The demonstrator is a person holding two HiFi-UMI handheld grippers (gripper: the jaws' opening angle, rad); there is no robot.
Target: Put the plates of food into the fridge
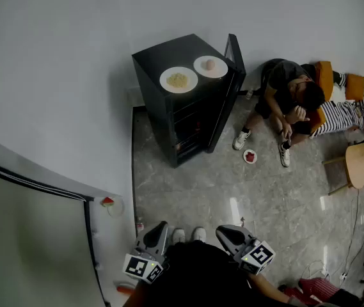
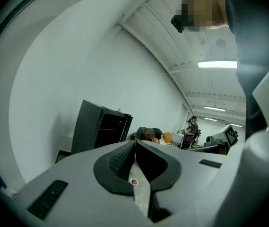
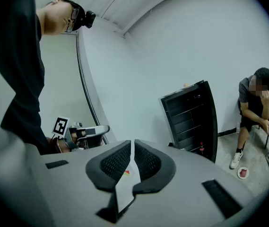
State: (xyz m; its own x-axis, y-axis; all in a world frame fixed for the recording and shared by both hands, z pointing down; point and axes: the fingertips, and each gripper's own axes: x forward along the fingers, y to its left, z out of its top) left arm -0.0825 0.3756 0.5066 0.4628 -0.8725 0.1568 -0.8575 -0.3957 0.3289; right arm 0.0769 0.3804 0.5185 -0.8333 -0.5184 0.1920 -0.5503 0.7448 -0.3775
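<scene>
A black fridge point(image 1: 185, 104) stands against the wall with its door point(image 1: 233, 75) swung open. On its top sit two white plates, one with yellow food point(image 1: 178, 80) and one with a small pink item point(image 1: 210, 66). A third small plate with red food point(image 1: 250, 157) lies on the floor near the fridge. My left gripper point(image 1: 159, 227) and right gripper point(image 1: 224, 231) are held close to my body, far from the fridge. The left gripper point(image 2: 135, 143) is shut and holds nothing. The right gripper point(image 3: 132, 143) is also shut with nothing in it.
A person point(image 1: 290, 98) sits on the floor by orange cushions, to the right of the fridge. A wooden stool point(image 1: 361, 165) stands at the right. A grey screen point(image 1: 28, 235) fills the left. A small dish with red food point(image 1: 108, 203) lies by the wall.
</scene>
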